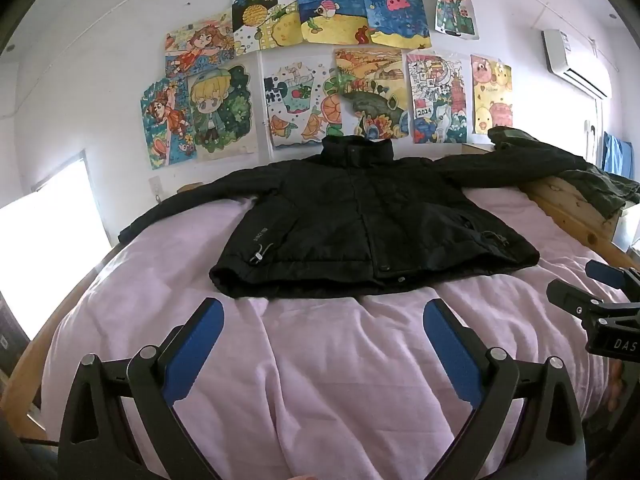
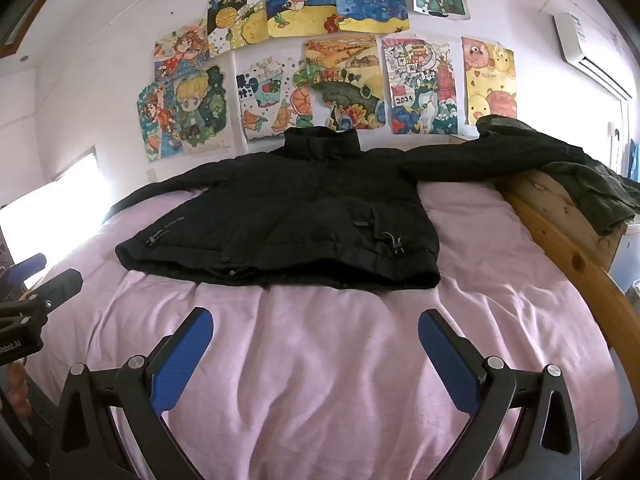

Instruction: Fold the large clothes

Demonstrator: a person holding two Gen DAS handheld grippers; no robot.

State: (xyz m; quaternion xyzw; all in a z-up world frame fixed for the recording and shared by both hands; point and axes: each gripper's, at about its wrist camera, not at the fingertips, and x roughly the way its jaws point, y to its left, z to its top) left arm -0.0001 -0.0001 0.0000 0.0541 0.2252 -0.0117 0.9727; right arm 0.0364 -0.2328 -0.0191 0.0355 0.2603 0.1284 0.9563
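Both grippers hang low over the near end of the bed, side by side and tipped a little downward toward the bedding. The left gripper (image 1: pixel 322 320) has its blue pads (image 1: pixel 200 344) spread wide with only pink cover between them. The right gripper (image 2: pixel 316 330) stands just as wide, its blue pads (image 2: pixel 446 356) also closing on nothing. In the left wrist view the right one juts in at the right edge, with fingertips of the person's hand showing below it.

Under them the pink bedspread (image 1: pixel 320 380) lies rumpled in soft folds, bare up to the hem.

Beyond the fingertips of both grippers, apart from them and not touched, the black jacket (image 1: pixel 360 224) lies flat, front up and closed. Its hem is toward the grippers and its standing collar (image 1: pixel 356 148) toward the wall, so the body runs away from them down the bed. The sleeves stretch out sideways across the bed; the right-hand sleeve (image 2: pixel 492 156) reaches onto the wooden bed frame (image 2: pixel 560 232), where a dark green garment (image 2: pixel 596 192) is heaped.

Behind it all, colourful children's drawings (image 1: pixel 320 60) cover the white wall, with an air conditioner (image 1: pixel 576 60) high to the right.
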